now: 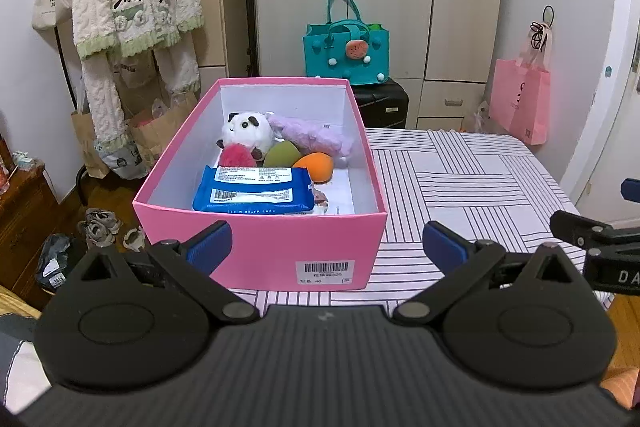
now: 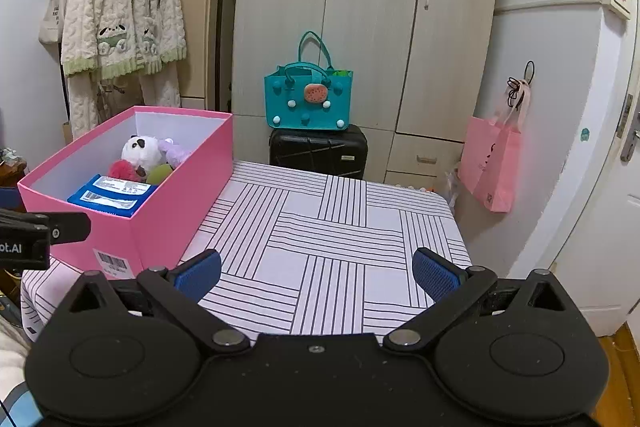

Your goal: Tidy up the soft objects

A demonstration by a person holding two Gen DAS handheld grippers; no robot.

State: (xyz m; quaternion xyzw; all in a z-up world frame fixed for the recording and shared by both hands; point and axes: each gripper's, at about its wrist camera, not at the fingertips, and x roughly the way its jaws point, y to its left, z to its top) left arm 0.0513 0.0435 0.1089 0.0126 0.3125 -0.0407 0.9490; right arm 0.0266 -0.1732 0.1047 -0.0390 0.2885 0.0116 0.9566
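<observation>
The desk (image 2: pixel 340 227) right of the box (image 1: pixel 264 247) looks bare. In the box sit wipes (image 1: pixel 254 193), panda (image 1: pixel 246 133) and sponges (image 1: pixel 314 165). Both tools, left (image 1: pixel 326 243) and right (image 2: pixel 316 273), gape empty; probably finished, so withdraw without nudging the box.

Both the left gripper (image 1: pixel 327 245) and right gripper (image 2: pixel 317 273) are matte black, with round pivot discs, silver screws and blue ribbed fingertips (image 2: pixel 434 273).

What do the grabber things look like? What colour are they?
Both are black plastic. The left gripper and right gripper each have two angled arms on round hinges, with silver pins. The fingers wear blue textured pads. White letters mark the side.
</observation>
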